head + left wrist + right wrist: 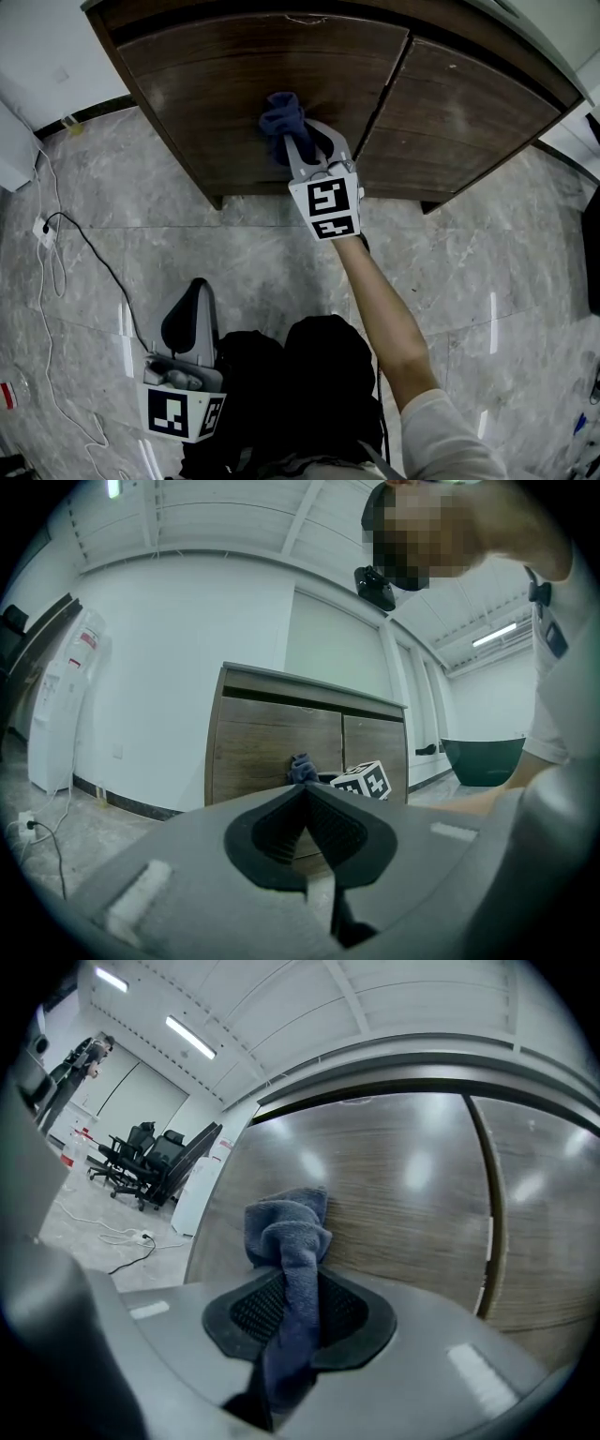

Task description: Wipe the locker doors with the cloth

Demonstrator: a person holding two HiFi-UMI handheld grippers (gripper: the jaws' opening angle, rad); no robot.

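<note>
1. Grey marble-tiled floor (234, 253): we log it under everything in the head view.
2. Dark brown wooden locker (309, 28): it stands on the floor against a white wall. Its left door (225, 103) and right door (469, 122) are both closed, so we cannot see inside.
3. Right arm (384, 309): the forearm is bare from a white sleeve (450, 431). It is stretched straight forward to the locker, carrying its tool roughly level.
4. Right hand-held gripper (298, 141): we see its jaws partly closed and clamped on the cloth, which runs back between the pads. The tips point at the left door, near the seam between the doors.
5. Left hand-held gripper (194, 292): it is held low and close to the body, well apart from the locker. Its own view shows the jaws (305, 794) meeting at the tips with nothing between them.
6. Blue terry cloth (286, 1227): its bunched end sits ahead of the right jaws against the face of the left door.
7. Black cable (101, 261): it trails across the floor at the left.
</note>
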